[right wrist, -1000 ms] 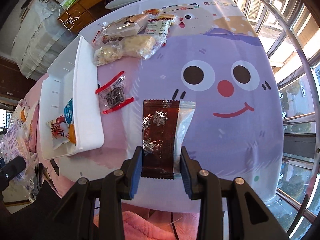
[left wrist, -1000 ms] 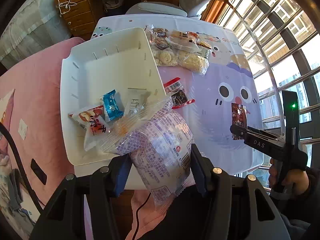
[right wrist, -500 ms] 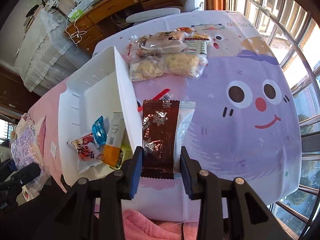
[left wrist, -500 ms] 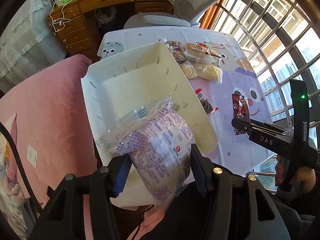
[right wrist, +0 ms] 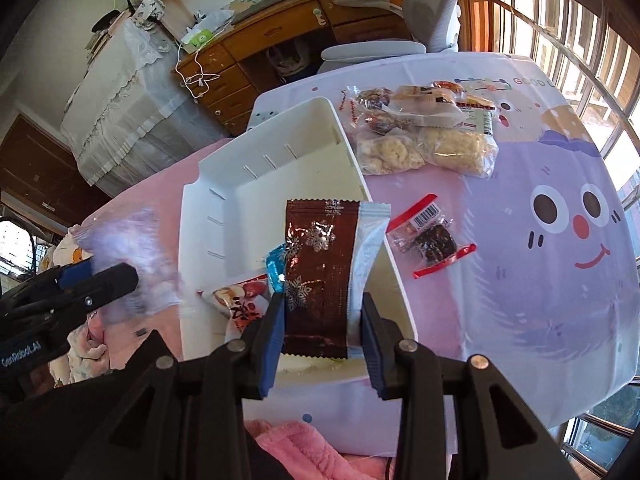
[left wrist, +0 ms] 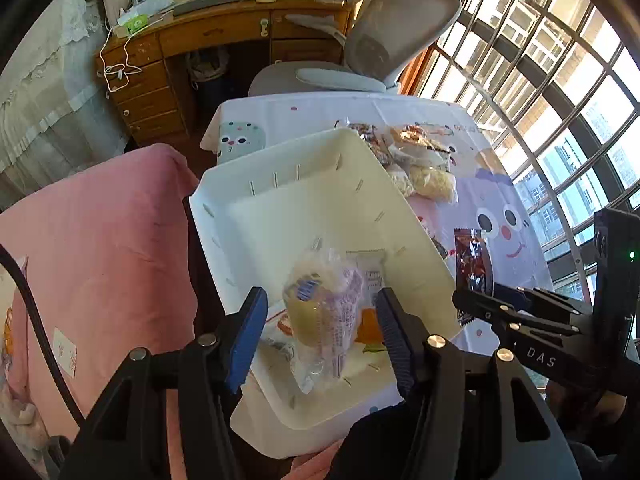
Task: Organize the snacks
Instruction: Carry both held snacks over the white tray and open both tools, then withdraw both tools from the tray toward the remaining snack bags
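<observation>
Left claw (left wrist: 320,320): fingers spread wide, well clear of the clear purple-printed bag (left wrist: 324,312) between them. The bag stands roughly upright inside the white bin (left wrist: 304,200), near its close end. In the right wrist view this bag appears only as a purple blur beside the left claw's fingers, so contact cannot be confirmed there; from the left wrist view, no finger touches it.

Right claw (right wrist: 323,320): closed on the brown snowflake-printed packet (right wrist: 320,276), both blue pads pressed against its lower sides. The packet is held upright above the bin's near right wall, with its white-edged side to the right.

Bin contents, right wrist view: a blue-wrapped sweet (right wrist: 275,268) and a red-and-white packet (right wrist: 240,300) lie on the floor at the near end; the far half of the floor is bare. An orange-and-white packet (left wrist: 370,304) lies behind the bag in the left wrist view.

Tabletop (right wrist: 540,300), covered by a purple cartoon-face cloth: a red-edged packet with dark contents (right wrist: 430,236) lies just beside the bin's right wall. A cluster of clear-wrapped snacks (right wrist: 424,132) sits at the far end, near the bin's far right corner. A grey chair (left wrist: 384,48) stands beyond the tabletop.
</observation>
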Tool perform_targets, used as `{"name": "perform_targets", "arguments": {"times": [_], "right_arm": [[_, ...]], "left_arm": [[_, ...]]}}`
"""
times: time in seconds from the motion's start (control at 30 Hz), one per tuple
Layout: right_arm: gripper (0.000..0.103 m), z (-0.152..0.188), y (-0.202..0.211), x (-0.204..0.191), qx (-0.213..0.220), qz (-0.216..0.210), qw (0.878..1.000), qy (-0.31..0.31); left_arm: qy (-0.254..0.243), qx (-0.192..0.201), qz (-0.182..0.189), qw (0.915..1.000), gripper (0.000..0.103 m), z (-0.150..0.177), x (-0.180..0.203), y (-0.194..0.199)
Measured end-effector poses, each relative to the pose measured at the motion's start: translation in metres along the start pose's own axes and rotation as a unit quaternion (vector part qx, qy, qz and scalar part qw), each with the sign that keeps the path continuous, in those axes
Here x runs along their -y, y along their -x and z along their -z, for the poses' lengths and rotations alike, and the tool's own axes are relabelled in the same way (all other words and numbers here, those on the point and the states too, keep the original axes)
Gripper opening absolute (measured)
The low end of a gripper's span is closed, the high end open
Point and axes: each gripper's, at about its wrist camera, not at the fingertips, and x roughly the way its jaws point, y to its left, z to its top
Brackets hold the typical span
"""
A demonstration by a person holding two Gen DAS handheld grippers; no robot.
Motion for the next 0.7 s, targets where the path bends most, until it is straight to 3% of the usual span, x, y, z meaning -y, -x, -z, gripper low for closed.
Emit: {"name": "perform_targets", "arguments": {"times": [0.07, 0.1, 0.13, 0.33, 0.53, 0.7], "right_arm": [[0.042, 0.001, -0.001, -0.002, -0.003, 0.001, 1.000, -0.002], [0.051, 0.003, -0.002, -0.003, -0.007, 0.006, 1.000, -0.004], [0.053, 0.003, -0.003, -0.002, -0.011, 0.008, 1.000, -0.006], [0.054, 0.010, 0.001, 0.007, -0.012, 0.018, 1.000, -0.018], [0.054, 0.021, 0.004, 0.020, -0.022, 0.027, 0.999, -0.032], [0.054, 0.027, 0.008, 0.039, -0.025, 0.030, 0.998, -0.039]], "left_arm": [[0.001, 0.006, -0.007, 1.0000, 0.081, -0.002, -0.002, 0.000], [0.001, 0.004, -0.010, 0.9999, 0.081, -0.002, -0.002, -0.002], [0.002, -0.001, -0.007, 1.0000, 0.081, -0.002, -0.002, -0.003], [0.010, -0.034, 0.013, 0.9993, 0.081, 0.005, 0.001, -0.018], [0.013, -0.039, 0.036, 0.9985, 0.081, 0.013, 0.014, -0.025], [0.032, -0.054, 0.034, 0.9974, 0.081, 0.017, 0.027, -0.035]]}}
